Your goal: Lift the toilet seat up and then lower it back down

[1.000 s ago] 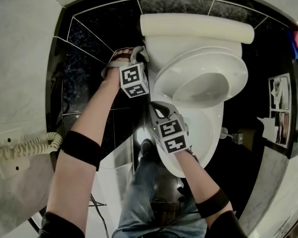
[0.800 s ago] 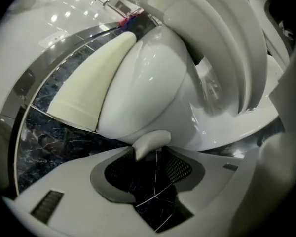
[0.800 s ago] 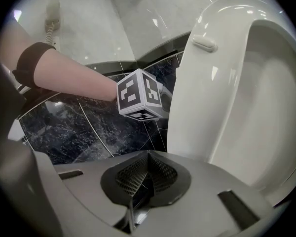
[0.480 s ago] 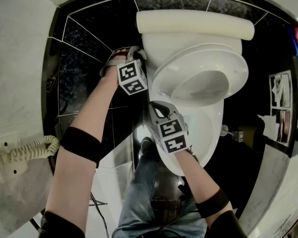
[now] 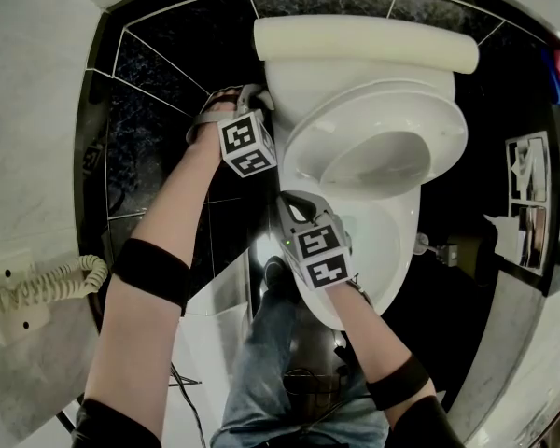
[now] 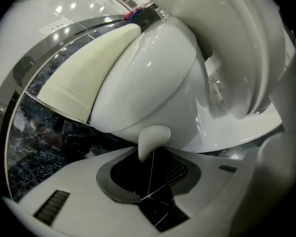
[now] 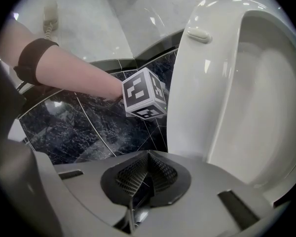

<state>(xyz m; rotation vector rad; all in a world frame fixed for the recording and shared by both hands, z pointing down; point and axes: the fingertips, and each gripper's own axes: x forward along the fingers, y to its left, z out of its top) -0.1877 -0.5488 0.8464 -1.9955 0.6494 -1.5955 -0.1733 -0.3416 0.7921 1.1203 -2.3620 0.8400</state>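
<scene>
Left gripper has just been closing, the toilet seat tab between its fingers, not clamped. Right gripper is pinched together, empty.

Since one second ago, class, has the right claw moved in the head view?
No. The right claw stays at the same spot beside the toilet bowl, at its left edge; the slight leftward drift is shared by the whole picture.
</scene>
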